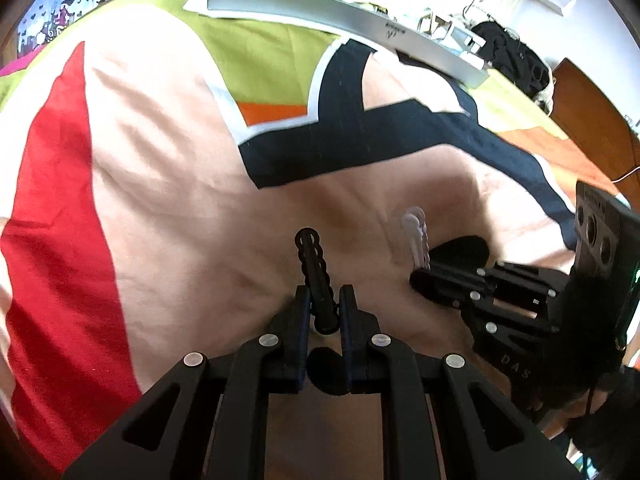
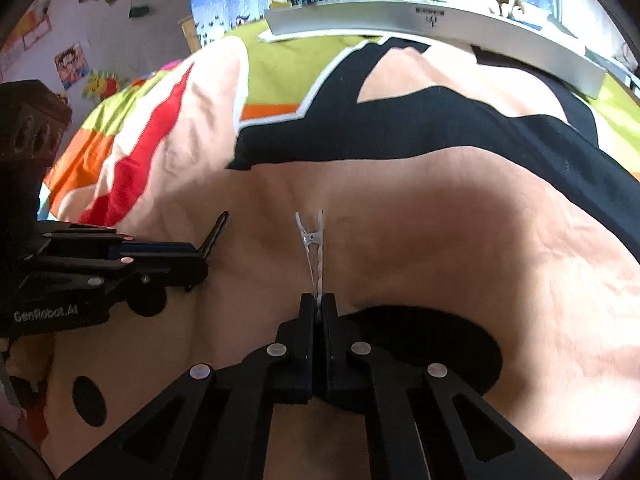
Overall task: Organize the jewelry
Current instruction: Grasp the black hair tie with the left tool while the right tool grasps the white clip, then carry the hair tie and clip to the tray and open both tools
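The left gripper (image 1: 325,308) pinches a black clip (image 1: 316,276) that points to 12 o'clock above the quilt (image 1: 160,160). The right gripper (image 2: 319,314) holds a clear clip (image 2: 313,252) by its thin tip, also off the quilt. That hold looks shallow; a tilt or jolt could twist the clear clip free. The tray (image 2: 460,28) lies far off at 12 o'clock.

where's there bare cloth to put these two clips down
Free: the peach cloth between the red band and the navy stripe, ahead of the left tongs. Crowded: between the black clip and the right tongs holding the clear clip.
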Action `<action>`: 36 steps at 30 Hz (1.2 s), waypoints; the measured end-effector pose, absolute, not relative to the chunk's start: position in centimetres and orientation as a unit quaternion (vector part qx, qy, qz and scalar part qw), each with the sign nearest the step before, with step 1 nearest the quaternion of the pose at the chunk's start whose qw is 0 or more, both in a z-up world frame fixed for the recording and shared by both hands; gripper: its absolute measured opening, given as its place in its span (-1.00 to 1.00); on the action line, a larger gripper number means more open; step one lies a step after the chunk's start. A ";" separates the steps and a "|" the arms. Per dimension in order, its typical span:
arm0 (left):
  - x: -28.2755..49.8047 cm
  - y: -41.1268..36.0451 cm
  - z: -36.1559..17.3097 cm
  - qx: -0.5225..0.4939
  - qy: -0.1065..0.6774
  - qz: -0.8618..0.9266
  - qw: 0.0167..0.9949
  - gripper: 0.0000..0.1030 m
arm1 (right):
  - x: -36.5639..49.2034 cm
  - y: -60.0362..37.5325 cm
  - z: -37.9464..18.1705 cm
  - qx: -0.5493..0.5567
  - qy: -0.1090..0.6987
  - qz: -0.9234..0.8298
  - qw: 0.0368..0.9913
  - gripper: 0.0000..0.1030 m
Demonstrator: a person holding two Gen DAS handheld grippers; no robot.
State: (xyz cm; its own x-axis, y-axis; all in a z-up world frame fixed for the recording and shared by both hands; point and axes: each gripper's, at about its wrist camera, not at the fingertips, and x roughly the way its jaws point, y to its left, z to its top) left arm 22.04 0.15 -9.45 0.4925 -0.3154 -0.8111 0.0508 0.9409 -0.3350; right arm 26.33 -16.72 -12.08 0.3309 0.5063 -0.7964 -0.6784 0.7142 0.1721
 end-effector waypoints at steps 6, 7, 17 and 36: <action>22.7 0.8 -7.0 -0.141 0.458 -0.103 0.872 -0.78 | 25.6 -17.3 -11.1 -0.079 0.427 0.361 0.825 -0.92; 23.2 0.8 -6.4 -0.139 0.449 -0.104 0.876 -0.78 | 25.8 -17.4 -10.8 -0.074 0.424 0.358 0.829 -0.92; 32.9 0.4 1.9 -0.112 0.364 -0.122 0.917 -0.78 | 31.8 -19.0 -2.3 -0.007 0.343 0.326 0.881 -0.92; 48.4 -1.8 0.2 -0.101 0.415 -0.093 0.900 -0.78 | 47.0 -23.1 -0.6 0.049 0.391 0.208 0.895 -0.92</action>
State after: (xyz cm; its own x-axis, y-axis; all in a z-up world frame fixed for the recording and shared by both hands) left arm 48.39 -1.84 0.25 0.6392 -0.2502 -0.7272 0.0832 0.9626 -0.2580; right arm 47.02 -23.05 -0.64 0.6078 0.4106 -0.6797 -0.3332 0.9088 0.2511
